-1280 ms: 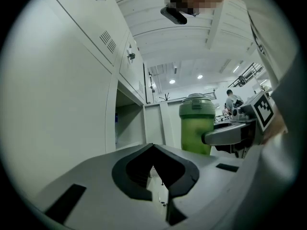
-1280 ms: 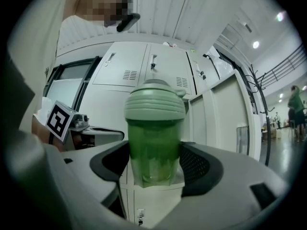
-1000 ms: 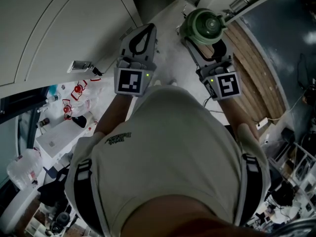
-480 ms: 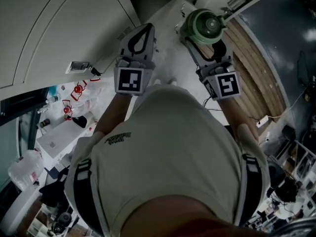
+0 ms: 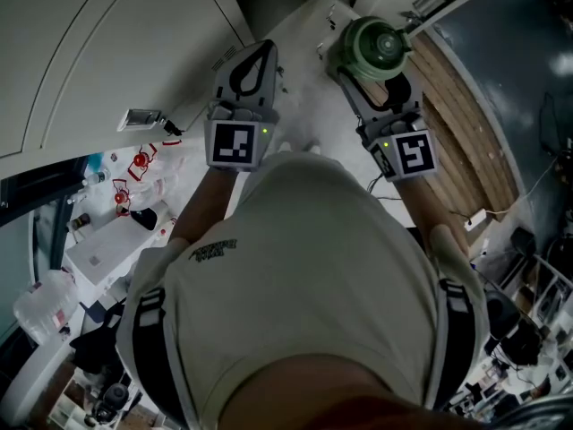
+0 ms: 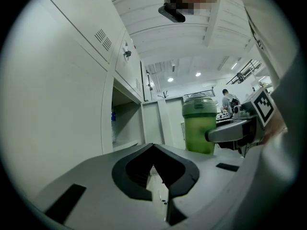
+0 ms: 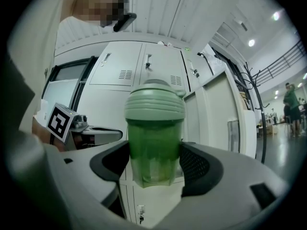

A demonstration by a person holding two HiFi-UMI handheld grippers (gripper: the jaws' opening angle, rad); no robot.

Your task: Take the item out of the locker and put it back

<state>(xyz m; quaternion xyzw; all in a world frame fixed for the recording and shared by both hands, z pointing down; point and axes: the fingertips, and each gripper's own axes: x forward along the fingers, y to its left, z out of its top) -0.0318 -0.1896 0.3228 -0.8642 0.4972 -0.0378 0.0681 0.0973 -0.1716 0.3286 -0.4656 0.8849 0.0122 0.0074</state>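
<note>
A green bottle [image 5: 376,43] with a ribbed pale-green lid is held upright in my right gripper [image 5: 374,61], whose jaws are shut on its body. In the right gripper view the bottle [image 7: 154,138] fills the middle, with a dark pad pressed on either side of it. My left gripper [image 5: 266,50] is level beside it on the left, shut, its tips touching and nothing between them. From the left gripper view the bottle [image 6: 198,123] stands to the right, in front of the white lockers [image 6: 72,80]. One locker compartment [image 6: 125,123] on the left stands open.
White locker doors [image 5: 107,43] fill the upper left of the head view, and more doors [image 7: 144,71] rise behind the bottle. A cluttered white bench [image 5: 125,213] lies at lower left. A wooden strip [image 5: 470,133] runs along the right. People [image 7: 290,104] stand far off.
</note>
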